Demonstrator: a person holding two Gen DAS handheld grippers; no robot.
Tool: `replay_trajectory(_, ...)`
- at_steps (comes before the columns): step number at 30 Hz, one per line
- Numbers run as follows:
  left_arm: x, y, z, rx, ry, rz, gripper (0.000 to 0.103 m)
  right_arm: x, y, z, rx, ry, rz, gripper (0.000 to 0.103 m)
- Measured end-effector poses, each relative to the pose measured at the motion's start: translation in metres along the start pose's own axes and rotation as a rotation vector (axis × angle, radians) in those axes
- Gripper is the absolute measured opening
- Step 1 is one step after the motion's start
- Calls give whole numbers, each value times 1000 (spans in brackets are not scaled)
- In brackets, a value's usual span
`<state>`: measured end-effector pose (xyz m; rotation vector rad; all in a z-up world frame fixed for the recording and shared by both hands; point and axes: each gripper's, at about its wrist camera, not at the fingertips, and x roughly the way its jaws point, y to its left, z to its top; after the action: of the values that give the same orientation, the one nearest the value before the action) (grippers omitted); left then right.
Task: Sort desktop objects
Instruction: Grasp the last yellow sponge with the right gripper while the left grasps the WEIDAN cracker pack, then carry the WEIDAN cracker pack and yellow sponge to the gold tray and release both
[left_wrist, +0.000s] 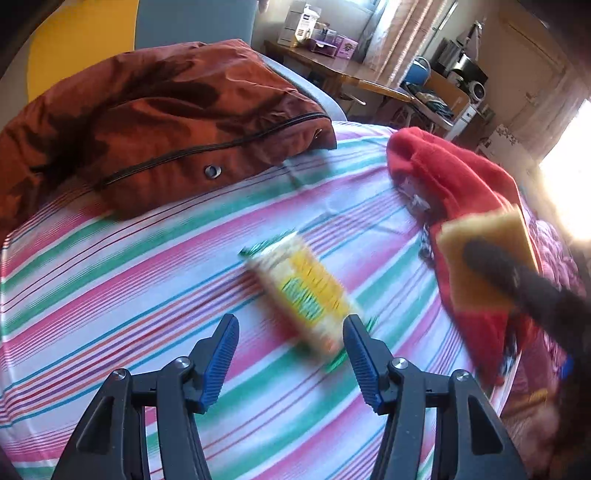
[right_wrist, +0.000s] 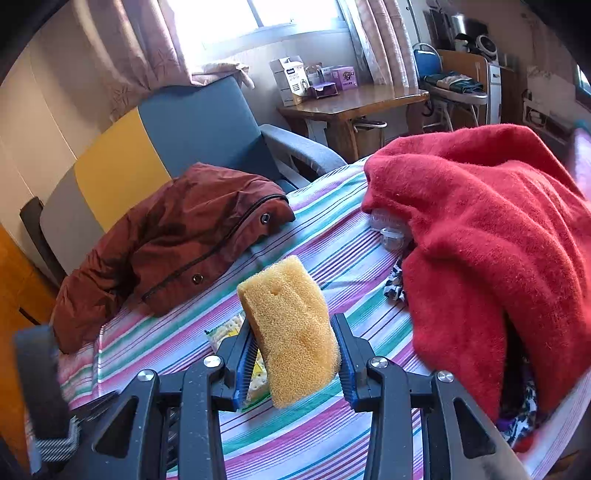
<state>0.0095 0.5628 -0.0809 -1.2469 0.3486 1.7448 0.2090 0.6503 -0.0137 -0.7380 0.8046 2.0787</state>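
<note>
While the right gripper (right_wrist: 295, 354) clamps the yellow sponge (right_wrist: 290, 328) above the striped sheet (left_wrist: 110, 280), the open left gripper (left_wrist: 291, 354) nears the snack packet (left_wrist: 303, 291) lying there; straddle its narrow sides squarely before closing

We see a sponge (right_wrist: 290, 332) that's clearly open-pored foam, rough and matt. The red blanket (right_wrist: 487, 236) at right looks fuzzy, fleecy cloth. The rust-brown jacket (right_wrist: 173, 236) at left has a smooth, slightly shiny woven shell with metal snaps. Under it all, the striped sheet (left_wrist: 147, 280) is thin, smooth cotton-like cloth. The snack packet (left_wrist: 303, 291) mid-frame looks like glossy plastic film. We'd call the gripper fingers (left_wrist: 221, 354) matt black plastic with ribbed blue pads and shiny metal bolts. The table (right_wrist: 354, 103) up top is glossy varnished wood.
</note>
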Motion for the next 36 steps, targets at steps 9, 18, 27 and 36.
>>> replay_trajectory(9,45,-16,23,-59,53,94,65,-6,-9,5,44,-17,32,39)
replay_trajectory(18,44,-15,7,103,38,125,58,6,-5,1,-1,35,43,39)
replay_trajectory(27,-17,46,-62,80,7,152,57,38,51,-31,-260,184,98,39)
replay_trajectory(36,-88,104,-155,-12,-68,211,57,38,134,-91,-537,250,182,39)
